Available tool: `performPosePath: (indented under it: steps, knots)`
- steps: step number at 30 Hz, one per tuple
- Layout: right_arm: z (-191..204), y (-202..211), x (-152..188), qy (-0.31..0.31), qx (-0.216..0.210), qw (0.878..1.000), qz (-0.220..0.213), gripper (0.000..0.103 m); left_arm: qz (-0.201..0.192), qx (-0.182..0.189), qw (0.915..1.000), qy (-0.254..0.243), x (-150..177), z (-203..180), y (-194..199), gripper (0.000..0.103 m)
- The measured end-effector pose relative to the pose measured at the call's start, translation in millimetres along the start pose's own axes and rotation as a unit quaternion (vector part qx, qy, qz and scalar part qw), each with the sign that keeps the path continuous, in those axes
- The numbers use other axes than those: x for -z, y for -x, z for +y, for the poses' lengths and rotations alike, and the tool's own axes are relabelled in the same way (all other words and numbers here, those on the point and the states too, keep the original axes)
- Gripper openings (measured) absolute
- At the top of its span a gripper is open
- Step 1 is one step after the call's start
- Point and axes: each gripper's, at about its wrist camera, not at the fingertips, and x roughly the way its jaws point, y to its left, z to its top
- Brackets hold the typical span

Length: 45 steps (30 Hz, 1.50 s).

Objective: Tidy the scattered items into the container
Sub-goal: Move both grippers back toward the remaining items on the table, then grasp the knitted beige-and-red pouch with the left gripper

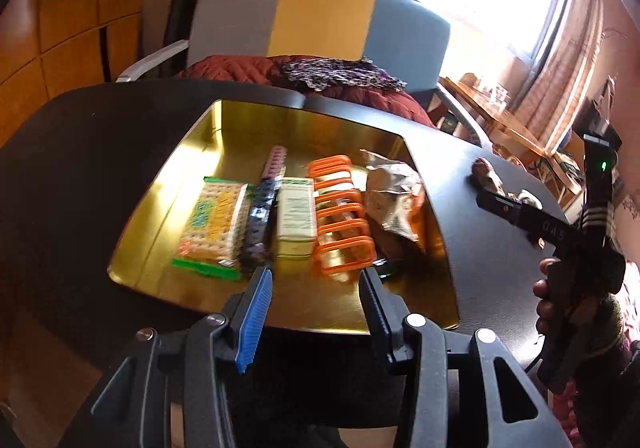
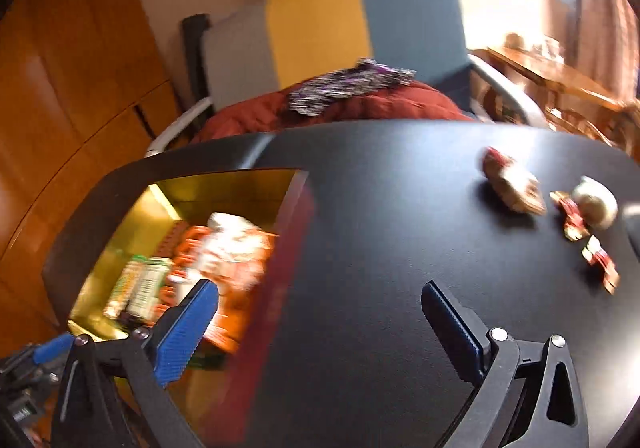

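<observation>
A gold tin container [image 1: 168,184] sits on the black table [image 1: 100,152]. It holds a cracker pack [image 1: 214,222], a dark strip of sweets [image 1: 262,216], a small cream tin [image 1: 296,222], an orange rack [image 1: 342,220] and a crinkled foil bag [image 1: 394,190]. My left gripper [image 1: 316,284] is open and empty above the container's near edge. My right gripper [image 2: 320,300] is open and empty over the table, right of the container [image 2: 224,188]. Loose on the table lie a brown wrapped snack [image 2: 514,184], a pale round item [image 2: 596,200] and two red sweets [image 2: 572,214] [image 2: 600,262].
A chair [image 1: 320,16] with grey, yellow and blue back stands behind the table, with a red jacket [image 1: 248,68] and patterned cloth [image 1: 340,74] on its seat. A wooden wall [image 1: 72,8] is at left. A wooden side table [image 1: 500,116] stands under the bright window.
</observation>
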Motion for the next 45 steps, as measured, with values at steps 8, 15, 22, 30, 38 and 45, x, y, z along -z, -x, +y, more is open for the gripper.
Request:
performPosePath:
  steps: [8,15,22,30,38,45]
  knots:
    - [-123.2,29.2,31.9,-0.096,0.066,0.993,0.001,0.103,0.009,0.077,0.9944,-0.072,-41.9,-89.7,-17.1,0.046]
    - [-195.4,56.4,51.1,-0.147,0.086,0.985,-0.015,0.103,0.036,0.113,0.9850,-0.125,-77.3,-178.5,-61.6,0.047]
    - [-232.5,61.2,38.8,-0.108,0.087,0.990,-0.026,0.100,0.082,0.118,0.9777,-0.153,-91.8,-240.3,-124.1,0.047]
    - [-279.8,40.5,-13.9,-0.095,0.087,0.991,-0.036,0.098,0.111,0.100,0.9805,-0.128,-124.3,-274.3,-200.5,0.048]
    - [-292.5,10.9,-68.0,-0.069,0.061,0.994,-0.052,0.098,0.115,0.078,0.9843,-0.109,-163.8,-300.4,-268.4,0.054]
    - [-270.5,-8.6,-57.2,-0.005,0.006,1.000,-0.001,0.094,0.141,0.052,0.9772,-0.150,-170.1,-325.5,-322.1,0.055]
